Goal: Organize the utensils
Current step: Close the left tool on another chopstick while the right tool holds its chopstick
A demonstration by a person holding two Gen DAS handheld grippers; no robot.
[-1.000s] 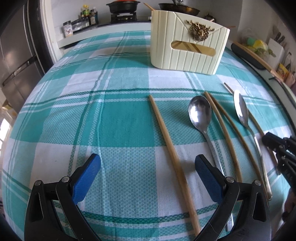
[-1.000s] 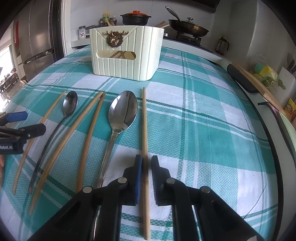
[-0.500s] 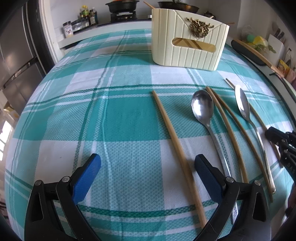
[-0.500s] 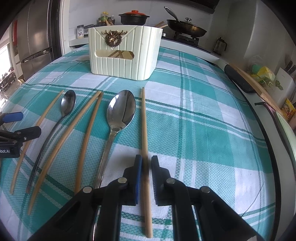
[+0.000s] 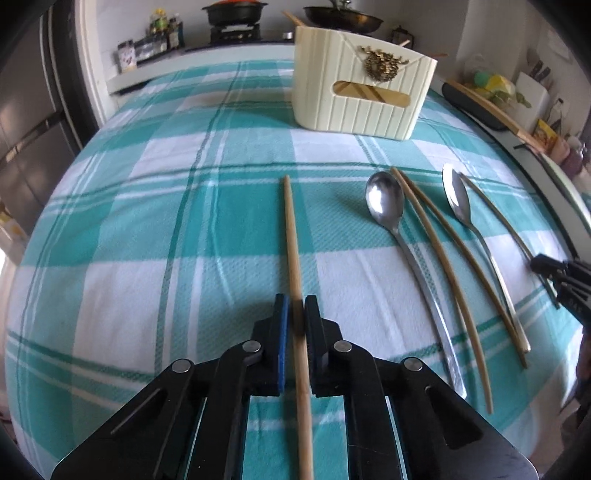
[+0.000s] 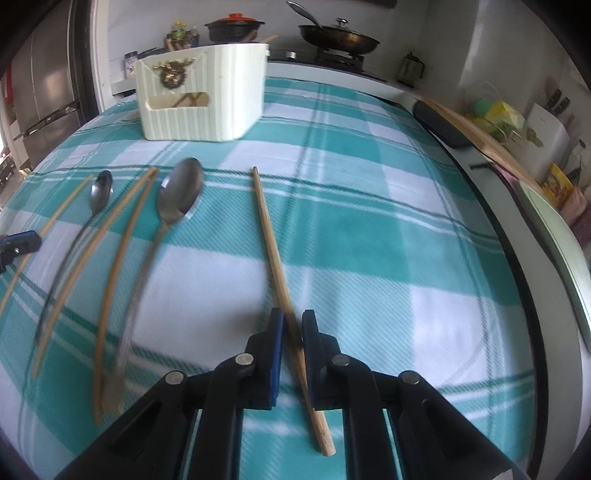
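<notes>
Chopsticks and spoons lie side by side on the teal checked tablecloth. My left gripper is closing its jaws on the leftmost chopstick, and the blue pads press on it. My right gripper is shut on the rightmost chopstick, which slants away from the large spoon. Between the two held sticks lie a small spoon and a pair of chopsticks. The cream utensil holder stands upright at the back with sticks inside. Each gripper shows at the edge of the other's view: the right gripper, the left gripper.
A stove with a black pot and a pan runs behind the table. A cutting board and packets sit on the counter to the right. A steel fridge stands at the left.
The left jaws went from wide open to closed on the leftmost chopstick. The right gripper moved to the right with its chopstick, away from the large spoon.
</notes>
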